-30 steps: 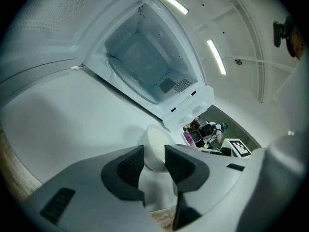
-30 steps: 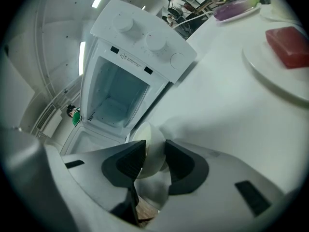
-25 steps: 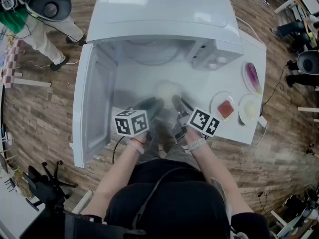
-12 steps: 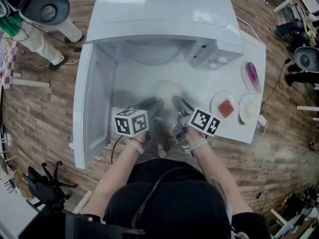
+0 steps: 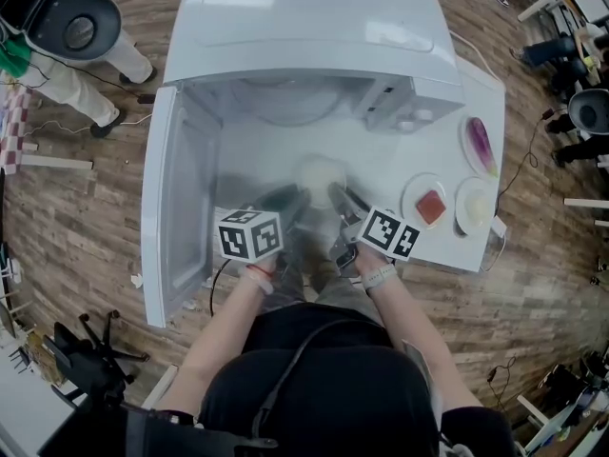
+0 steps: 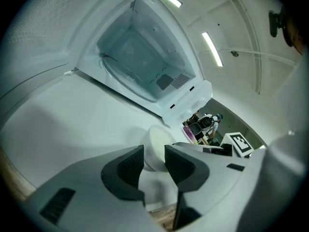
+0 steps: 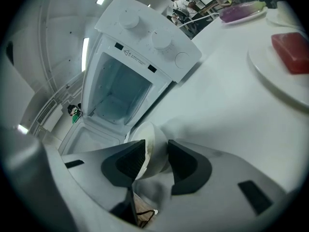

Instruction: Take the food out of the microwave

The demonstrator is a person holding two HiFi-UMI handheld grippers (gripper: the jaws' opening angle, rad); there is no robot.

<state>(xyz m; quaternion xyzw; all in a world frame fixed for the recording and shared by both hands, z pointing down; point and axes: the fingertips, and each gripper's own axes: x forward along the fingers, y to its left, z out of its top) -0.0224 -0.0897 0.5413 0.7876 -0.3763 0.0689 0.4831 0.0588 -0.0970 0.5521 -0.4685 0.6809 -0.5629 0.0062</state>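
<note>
Bowl (image 5: 321, 172), round with no long axis, sits mouth-up on the white table (image 5: 447, 244), just outside the open microwave (image 5: 304, 27). Your right gripper (image 5: 335, 192) has its jaws clamped on the near rim. Your left gripper (image 5: 299, 196) keeps its jaws released, flanking the wall.

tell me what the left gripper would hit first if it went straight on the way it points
The bowl: it already sits between the left gripper's jaws. Behind it, probably farther off, is the open microwave.
</note>
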